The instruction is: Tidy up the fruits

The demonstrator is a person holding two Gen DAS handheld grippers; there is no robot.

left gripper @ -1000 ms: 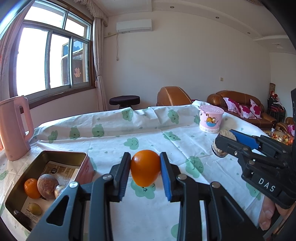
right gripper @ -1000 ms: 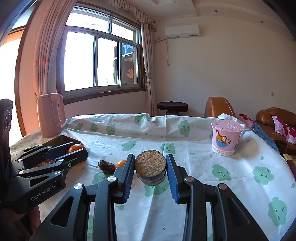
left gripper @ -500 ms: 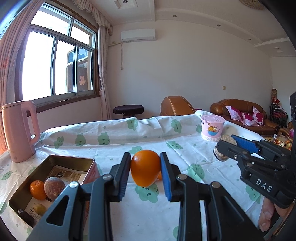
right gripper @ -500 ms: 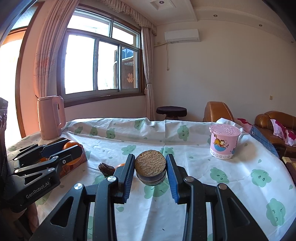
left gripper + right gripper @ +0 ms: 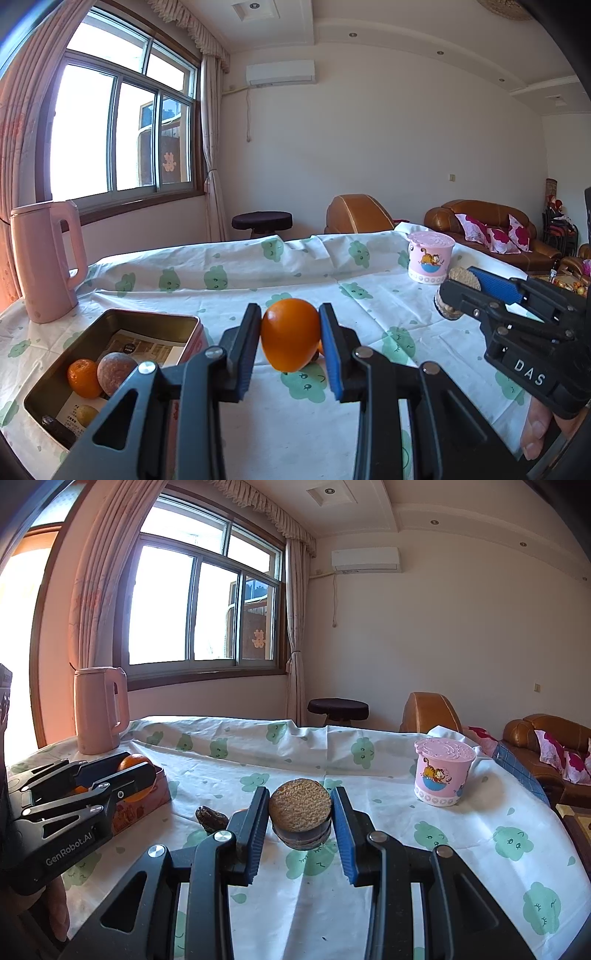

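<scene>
left gripper [image 5: 290, 341] clamped on smooth round orange [image 5: 290, 339], held above counter [image 5: 258, 273] beside rectangular metal tin [image 5: 155, 320] | right gripper [image 5: 300, 814] clamped on rough-topped, dark-sided round fruit [image 5: 300, 812], held over cloth-covered counter | wrinkled dark fruit [image 5: 211, 818] lying on cloth near tin

Right gripper [image 5: 300, 812] clamped on a round brown fruit with a rough tan cut face [image 5: 300, 814], held above the cloud-print tablecloth [image 5: 480, 834]. At left, the left gripper [image 5: 125, 775] gripping an orange [image 5: 130, 762] beside a tin box [image 5: 147, 805], a dark shrivelled fruit [image 5: 211, 818] lying near it. Farther back, a pink kettle [image 5: 99, 710] left, a pink cartoon cup [image 5: 441, 773] right.
</scene>
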